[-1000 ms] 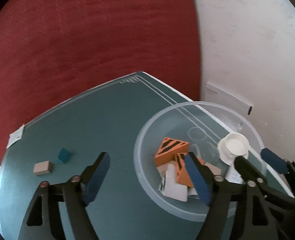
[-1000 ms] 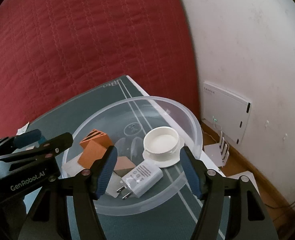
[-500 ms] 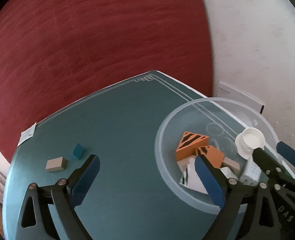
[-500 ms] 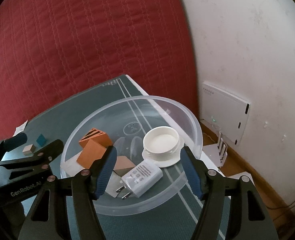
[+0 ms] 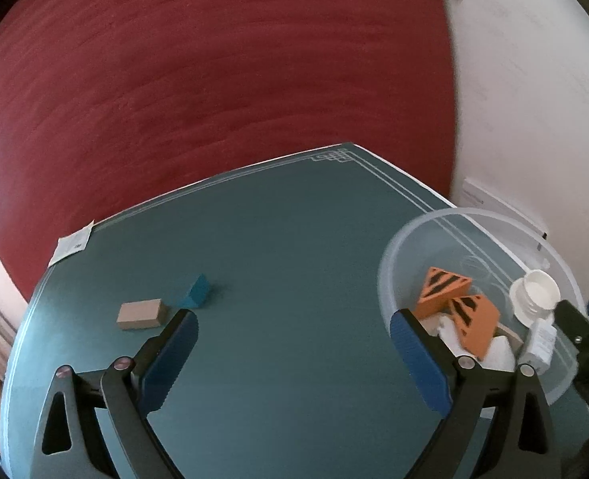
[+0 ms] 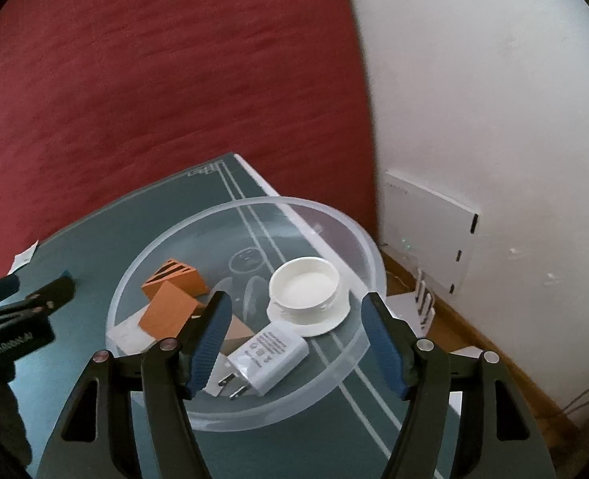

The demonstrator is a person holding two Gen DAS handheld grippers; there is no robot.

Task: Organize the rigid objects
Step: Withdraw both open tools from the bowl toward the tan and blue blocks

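A teal tabletop (image 5: 294, 279) fronts red fabric; the left tongs (image 5: 294, 343), just widened, gape empty near a tan block (image 5: 140, 314); the right tongs (image 6: 294, 339) hang spread, empty, over the clear bowl (image 6: 334, 215) of blocks.

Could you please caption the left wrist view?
Open left gripper above green mat; tan block, blue wedge outside clear bowl.
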